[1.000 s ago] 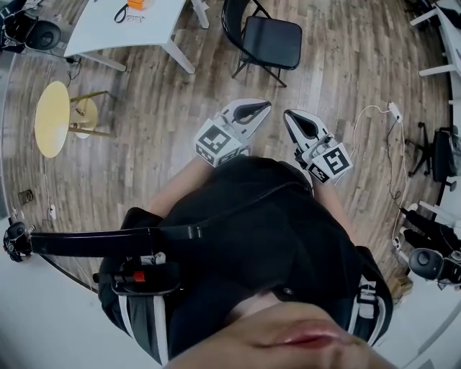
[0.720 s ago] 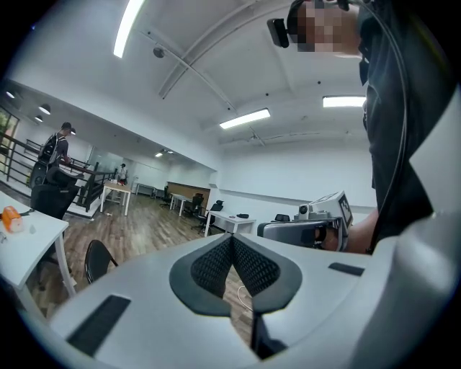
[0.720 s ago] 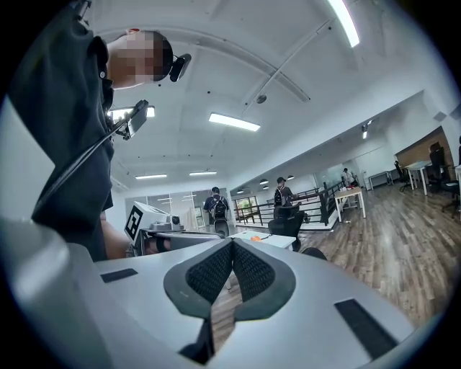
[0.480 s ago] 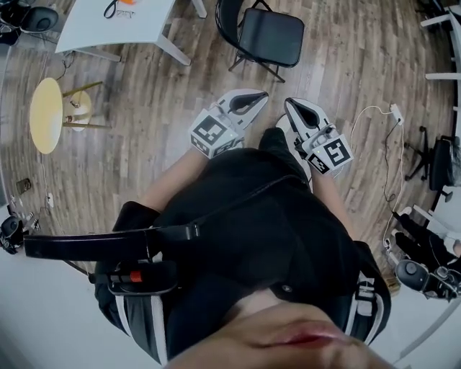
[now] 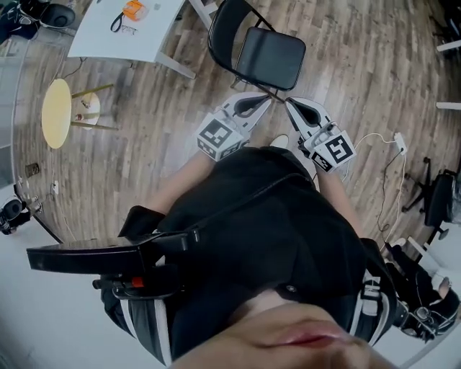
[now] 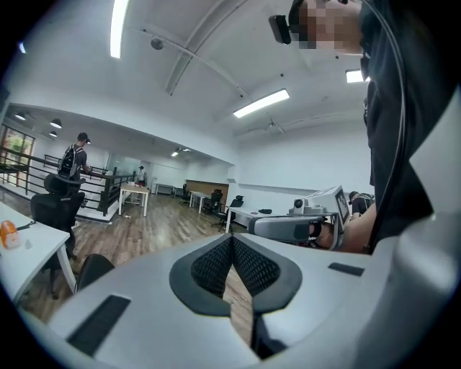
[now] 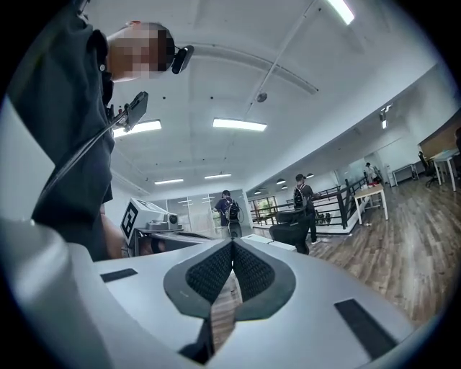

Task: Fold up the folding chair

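The black folding chair [image 5: 270,58] stands unfolded on the wood floor at the top of the head view, its curved backrest [image 5: 218,29] to the left of the seat. Both grippers are held side by side just short of its front legs. My left gripper [image 5: 265,103] is shut with nothing in it, its mesh pads meeting in the left gripper view [image 6: 232,239]. My right gripper [image 5: 289,104] is also shut and empty [image 7: 232,245]. A dark rounded edge of the chair [image 6: 92,269] shows low at the left in the left gripper view.
A white table [image 5: 94,39] with an orange object [image 5: 134,9] stands left of the chair. A yellow round stool [image 5: 56,113] sits further left. A white cable with a power strip [image 5: 395,142] lies on the floor at the right, near a black office chair [image 5: 434,196]. People stand far off.
Both grippers have moved forward towards the chair, which now sits closer to them in the head view. The jaws stayed shut.
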The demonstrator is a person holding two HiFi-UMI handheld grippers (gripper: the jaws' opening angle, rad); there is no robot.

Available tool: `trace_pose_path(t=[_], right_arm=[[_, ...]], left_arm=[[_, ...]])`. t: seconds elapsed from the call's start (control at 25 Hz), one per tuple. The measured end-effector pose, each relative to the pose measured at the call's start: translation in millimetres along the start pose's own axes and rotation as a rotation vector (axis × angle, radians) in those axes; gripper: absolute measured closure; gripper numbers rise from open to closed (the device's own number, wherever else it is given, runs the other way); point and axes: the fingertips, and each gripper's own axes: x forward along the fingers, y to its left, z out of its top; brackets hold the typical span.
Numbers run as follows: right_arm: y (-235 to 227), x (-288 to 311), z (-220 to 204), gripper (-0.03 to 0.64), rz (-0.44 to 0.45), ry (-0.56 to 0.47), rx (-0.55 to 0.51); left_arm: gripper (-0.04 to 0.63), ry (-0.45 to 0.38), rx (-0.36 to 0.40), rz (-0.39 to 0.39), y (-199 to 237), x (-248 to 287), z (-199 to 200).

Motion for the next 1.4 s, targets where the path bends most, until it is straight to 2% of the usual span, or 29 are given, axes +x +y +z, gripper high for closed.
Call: trace_pose_path(t=[0.2,0.48,0.76,1.08,1.2,1.4], right_arm=[[-42.0,0.1,2.9,0.609,0.032,-0.006,0.009],[-76.7,36.7,-1.3,0.609,0.025,0.005,0.039],[-106.5,122.7,-5.7,0.609,-0.036,0.036,0.029],[-142.4,220.8,-13.8,0.609,-0.164,0.018,0.030],[-155.7,248.8,-14.6,0.609,-0.196,0.019,0.032],[-170.7,280.8,-26.1,0.609,-0.188,0.044,0.036]], left_arm=[[0.592,0.020,-0.005,0.050,15.6,32.2,3.4],[0.592,0.033,-0.023,0.055,58.8,51.7,3.8],[0.592,0.061,-0.046,0.006,154.2,44.6,-1.5],[0.592,0.087,-0.016,-0.064,281.0,26.6,9.8],[0.592,0.103,-0.018,-0.082,314.2,23.5,8.8],[0.592,0.124,-0.052,-0.072,348.3,29.4,-3.2]])
